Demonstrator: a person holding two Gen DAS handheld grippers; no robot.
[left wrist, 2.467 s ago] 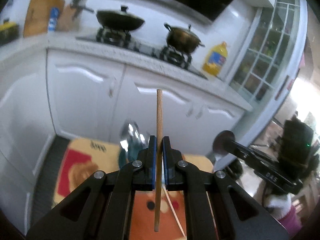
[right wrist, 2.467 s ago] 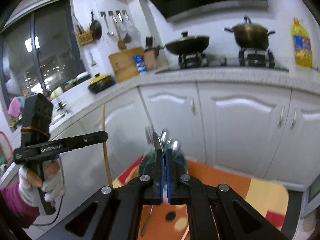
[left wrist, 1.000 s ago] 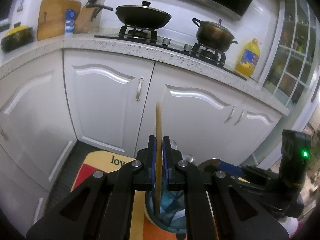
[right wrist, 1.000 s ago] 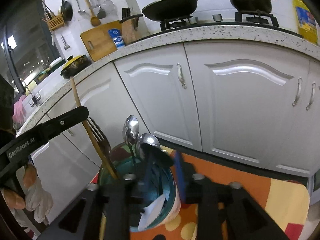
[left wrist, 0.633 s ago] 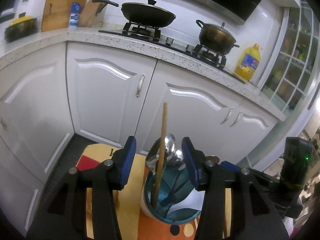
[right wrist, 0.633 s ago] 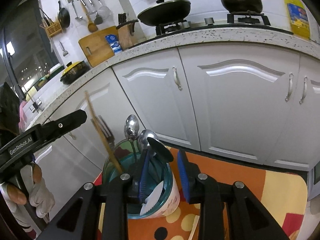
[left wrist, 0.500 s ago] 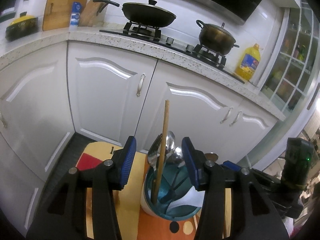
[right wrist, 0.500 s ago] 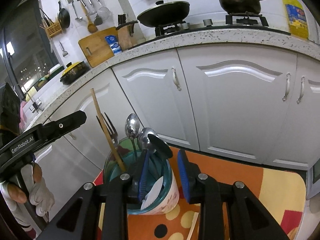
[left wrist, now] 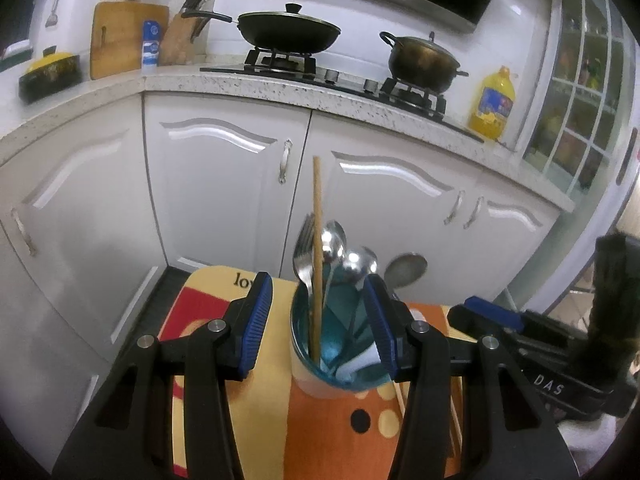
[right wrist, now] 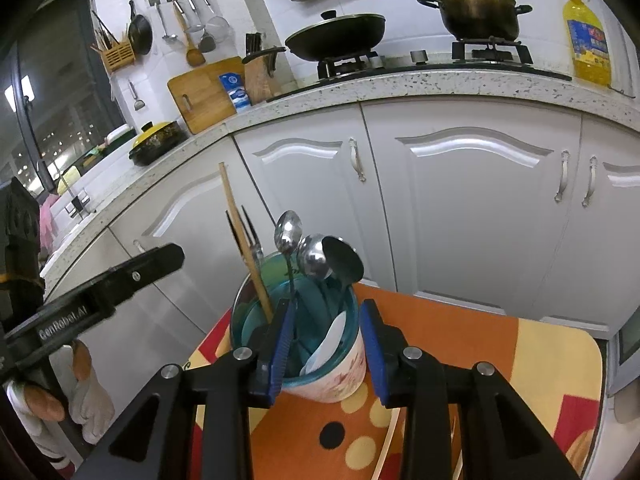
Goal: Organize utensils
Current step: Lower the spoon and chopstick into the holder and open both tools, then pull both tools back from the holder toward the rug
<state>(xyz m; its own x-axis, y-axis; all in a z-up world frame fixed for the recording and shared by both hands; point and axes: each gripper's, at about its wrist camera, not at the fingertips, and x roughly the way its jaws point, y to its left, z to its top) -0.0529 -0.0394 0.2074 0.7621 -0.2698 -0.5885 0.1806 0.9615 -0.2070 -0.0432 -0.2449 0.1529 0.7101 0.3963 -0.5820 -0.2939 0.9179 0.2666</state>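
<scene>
The left gripper [left wrist: 318, 318] stood with its jaws spread wide and gripped nothing; its blue pads [left wrist: 256, 322] flanked the cup [left wrist: 308, 378] without touching it. The right gripper [right wrist: 326, 346] was likewise released, its jaws apart on either side of the same cup [right wrist: 340, 376] and empty. The cup, white outside and teal inside, stood upright on the mat [left wrist: 332, 436], near the mat's far edge, in front of the white cabinets [left wrist: 224, 196]. Inside the cup a wooden chopstick [left wrist: 317, 256] leaned against the near left part of the rim, its upper end rising well above all the other contents. Just beside it stood a fork [left wrist: 302, 250] with its tines up, then two shiny spoons [left wrist: 334, 236] and a dark ladle [right wrist: 342, 262] toward the right. A white plastic utensil [right wrist: 328, 342] lay low inside the cup against its wall. On the mat, right of the cup, thin pale sticks [left wrist: 400, 396] lay flat; their exact count could not be told. A gloved hand [right wrist: 52, 396] held the left gripper's handle at the left edge of the right wrist view.
</scene>
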